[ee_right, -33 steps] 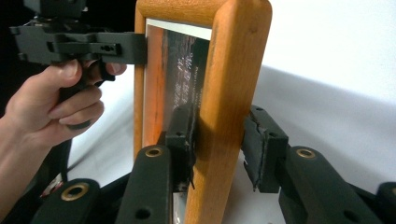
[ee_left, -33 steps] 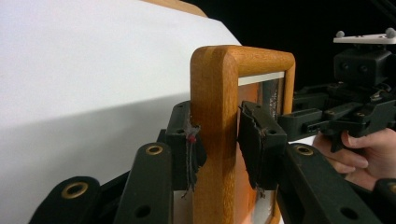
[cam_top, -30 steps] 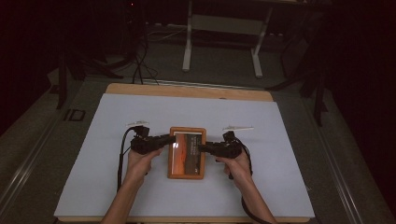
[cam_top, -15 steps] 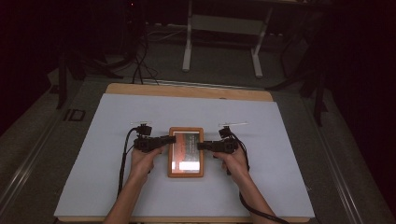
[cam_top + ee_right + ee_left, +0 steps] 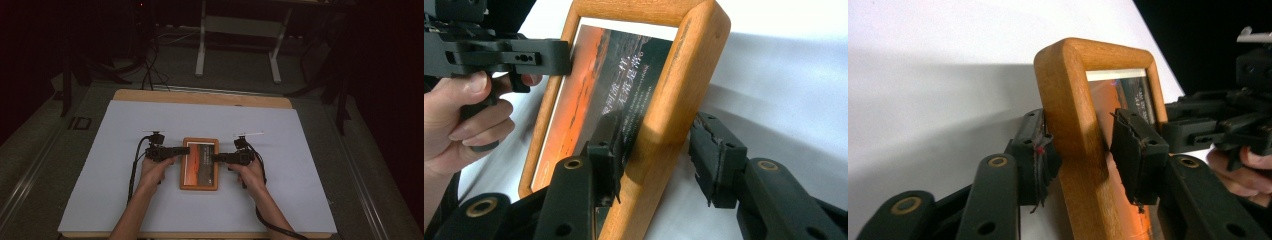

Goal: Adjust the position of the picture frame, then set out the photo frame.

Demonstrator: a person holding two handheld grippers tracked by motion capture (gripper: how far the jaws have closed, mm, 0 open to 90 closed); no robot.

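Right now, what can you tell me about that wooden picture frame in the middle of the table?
The picture frame is an upright rectangle of warm orange-brown wood with rounded corners. Under its glass sits an orange sunset picture with pale lettering on a dark area. It lies flat, face up, on the pale sheet. The left gripper and right gripper each straddle one side rail, jaws just opening, gaps showing beside the wood.

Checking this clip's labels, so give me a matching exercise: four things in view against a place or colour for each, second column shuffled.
1 picture frame
2 left gripper
3 right gripper
4 sheet

a white, spread under everything
b astride the frame's right rail
c orange-brown wood, flat between the grippers
d astride the frame's left rail

Pairs: 1-c, 2-d, 3-b, 4-a. Both grippers' jaws have just been opening, a rail between each pair.
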